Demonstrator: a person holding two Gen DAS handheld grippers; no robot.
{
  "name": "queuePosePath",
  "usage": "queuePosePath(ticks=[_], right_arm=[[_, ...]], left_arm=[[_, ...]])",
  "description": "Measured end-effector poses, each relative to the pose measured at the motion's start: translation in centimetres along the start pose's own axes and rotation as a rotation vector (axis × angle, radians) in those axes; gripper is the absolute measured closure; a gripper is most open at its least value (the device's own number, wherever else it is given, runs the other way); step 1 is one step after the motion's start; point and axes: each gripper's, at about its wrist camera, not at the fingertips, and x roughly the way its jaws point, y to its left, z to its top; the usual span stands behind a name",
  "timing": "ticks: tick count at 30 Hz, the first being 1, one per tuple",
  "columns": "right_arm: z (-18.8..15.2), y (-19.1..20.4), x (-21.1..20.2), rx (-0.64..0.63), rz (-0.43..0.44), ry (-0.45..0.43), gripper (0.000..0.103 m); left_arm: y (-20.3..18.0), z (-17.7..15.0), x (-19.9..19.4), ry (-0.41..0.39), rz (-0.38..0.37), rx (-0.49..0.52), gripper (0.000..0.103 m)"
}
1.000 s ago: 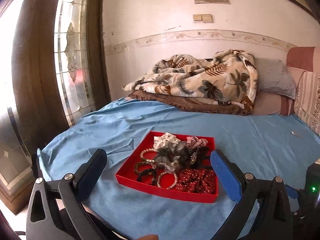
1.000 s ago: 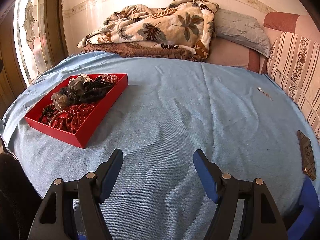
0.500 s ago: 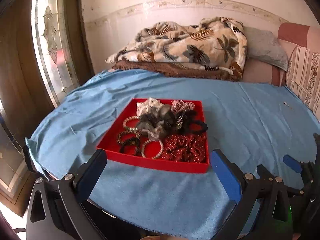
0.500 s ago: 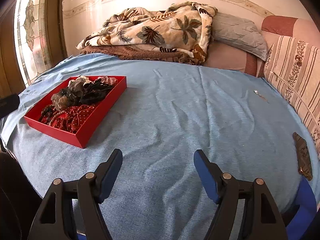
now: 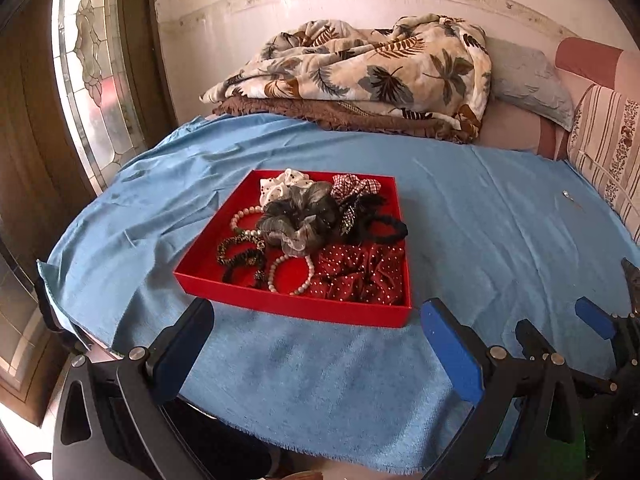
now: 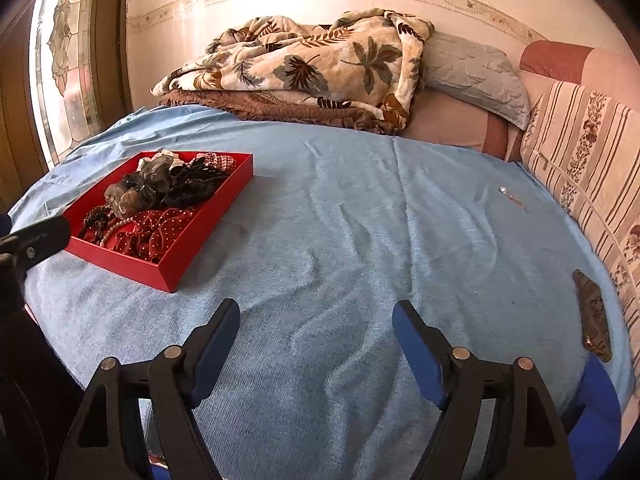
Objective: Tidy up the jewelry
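Tray point(image 5: 280, 306) on the bed sheet point(image 5: 480, 248), scrunchies point(image 5: 304, 216) and bracelets point(image 5: 240, 254) inside, blankets point(image 5: 360, 76) behind

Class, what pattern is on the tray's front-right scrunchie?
Red scrunchie: white polka dots, clearest in left wrist view.

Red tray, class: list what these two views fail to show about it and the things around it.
- Tray floor under the scrunchies: hidden by the pile, both views.
- Beaded bracelets: mostly hidden behind the tray wall and fabric, right wrist view.
- Small shiny item on the blue cloth: too small to identify.
- Flat brown object: distorted at the fisheye edge, right wrist view.
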Motion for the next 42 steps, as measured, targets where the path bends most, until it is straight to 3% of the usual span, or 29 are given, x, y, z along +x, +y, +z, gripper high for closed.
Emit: queuePosePath(ticks=[21, 42], right_arm=[[2.6, 2.1, -1.3, -0.083, -0.050, -0.027, 0.014], [2.7, 4.2, -0.2, -0.117, -0.043, 0.044, 0.014]], left_arm=[[2.5, -0.5, 0.5, 0.034, -0.066, -0.078, 0.000], [4.1, -1.2, 1.7, 0.088, -0.070, -0.124, 0.000]])
